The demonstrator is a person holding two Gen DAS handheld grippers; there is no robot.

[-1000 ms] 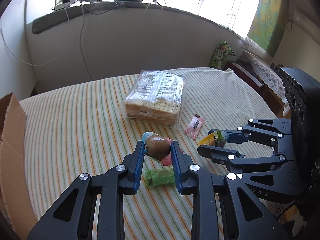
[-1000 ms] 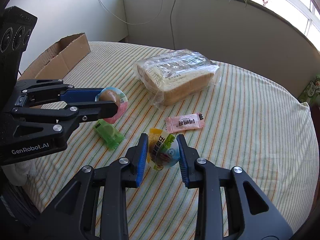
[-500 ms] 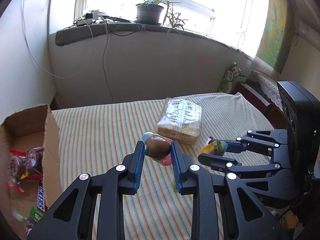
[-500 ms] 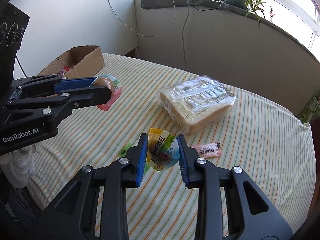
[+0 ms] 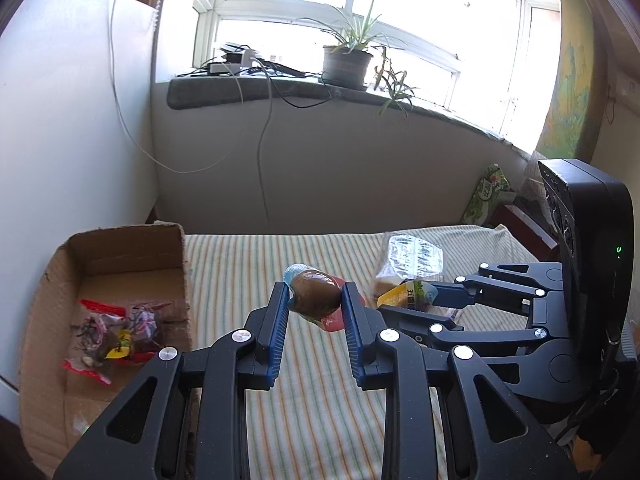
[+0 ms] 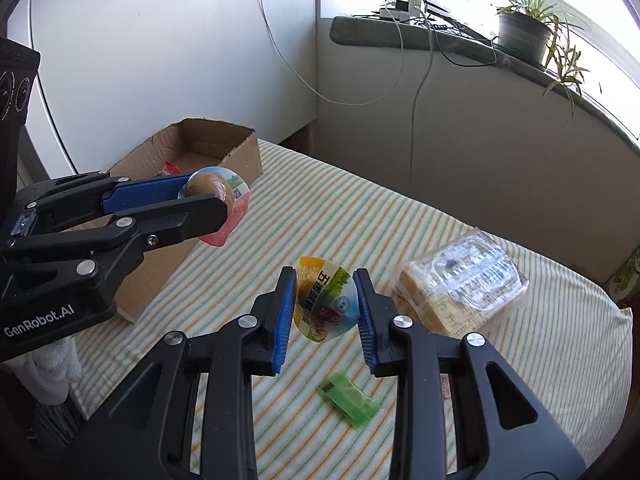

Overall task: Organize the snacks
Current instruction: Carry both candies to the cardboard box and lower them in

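My left gripper (image 5: 314,300) is shut on a brown egg snack in a blue and red wrapper (image 5: 313,295), held above the striped tablecloth just right of the cardboard box (image 5: 132,264). It also shows in the right wrist view (image 6: 214,192). My right gripper (image 6: 325,300) is shut on a yellow and green snack pack (image 6: 324,300), held above the table; the pack shows in the left wrist view (image 5: 408,295). The box (image 6: 224,148) holds several wrapped snacks (image 5: 116,328).
A bagged loaf of sliced bread (image 6: 460,280) lies on the table to the right. A small green packet (image 6: 348,400) lies on the cloth below my right gripper. A pink packet's edge (image 6: 443,386) shows behind my right finger. A wall and windowsill stand behind the table.
Both grippers have risen and swung left toward the cardboard box, each still holding its snack. The box interior has come into view on the left.
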